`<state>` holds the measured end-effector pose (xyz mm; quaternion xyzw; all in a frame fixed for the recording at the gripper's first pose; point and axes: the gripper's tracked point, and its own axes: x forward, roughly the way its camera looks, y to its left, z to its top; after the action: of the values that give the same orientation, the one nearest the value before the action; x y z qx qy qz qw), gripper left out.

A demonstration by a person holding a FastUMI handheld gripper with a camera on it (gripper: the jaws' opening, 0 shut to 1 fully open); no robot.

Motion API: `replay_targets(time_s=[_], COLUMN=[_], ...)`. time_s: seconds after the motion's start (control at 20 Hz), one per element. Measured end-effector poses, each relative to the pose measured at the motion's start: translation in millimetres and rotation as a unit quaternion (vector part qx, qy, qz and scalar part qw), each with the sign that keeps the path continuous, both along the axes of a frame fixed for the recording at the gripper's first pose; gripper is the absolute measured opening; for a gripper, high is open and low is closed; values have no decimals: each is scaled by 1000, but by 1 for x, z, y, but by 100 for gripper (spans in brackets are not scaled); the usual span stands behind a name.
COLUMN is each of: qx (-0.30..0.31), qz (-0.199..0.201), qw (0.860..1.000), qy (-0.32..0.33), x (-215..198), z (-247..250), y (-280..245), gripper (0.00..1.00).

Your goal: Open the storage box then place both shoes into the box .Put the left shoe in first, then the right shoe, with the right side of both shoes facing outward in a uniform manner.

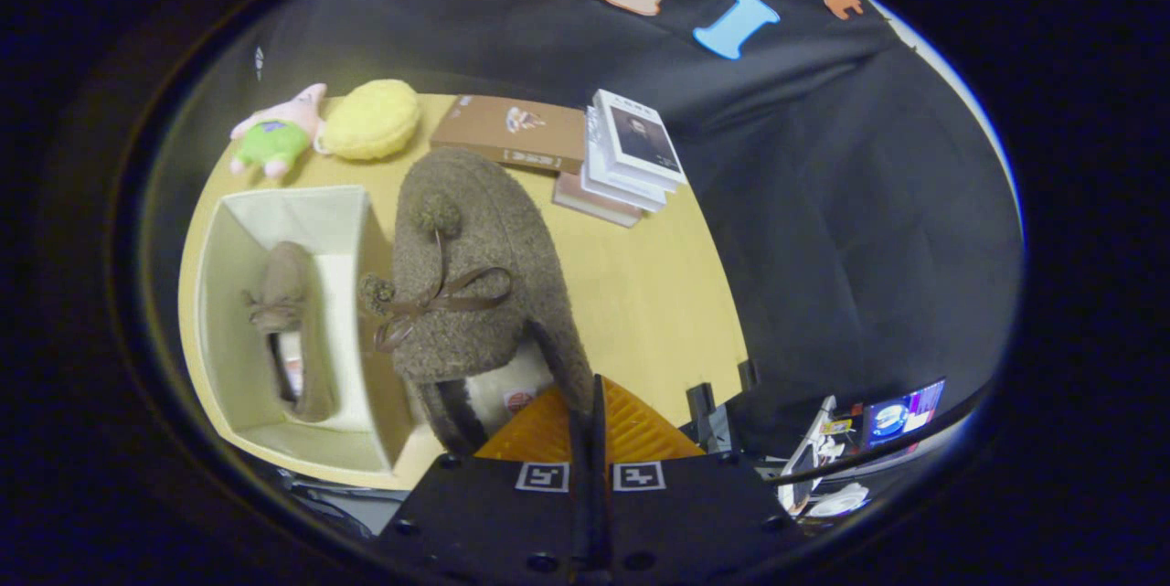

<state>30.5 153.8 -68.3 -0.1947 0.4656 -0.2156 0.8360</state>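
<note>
A brown fuzzy slipper (475,284) with pompoms and a ribbon bow hangs above the yellow table, toe pointing away from me. My gripper (587,408) is shut on the rim of its heel opening, fingers pressed together on the edge. To its left stands the open cream storage box (361,229), seen from above. A second matching slipper (288,321) lies inside it along the left wall, toe pointing away. The held slipper sits just right of the box's right wall, partly overlapping it.
On the far side of the table (658,312) lie a pink and green plush toy (274,133), a yellow round cushion (370,118), a brown book (512,131) and a stack of books (626,161). A screen (900,417) glows below the table's right edge.
</note>
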Motion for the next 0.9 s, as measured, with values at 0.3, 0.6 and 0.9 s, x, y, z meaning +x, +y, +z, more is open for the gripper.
replay_targets(time_s=[0.3,0.6,0.9], qx=[55,95,97], qz=[25,-2,-18], qw=[998,994,990], qy=[11,56,106], x=[1,7,15], z=[-15,-69,-123], y=[90,132,131], gripper=[4,4,4])
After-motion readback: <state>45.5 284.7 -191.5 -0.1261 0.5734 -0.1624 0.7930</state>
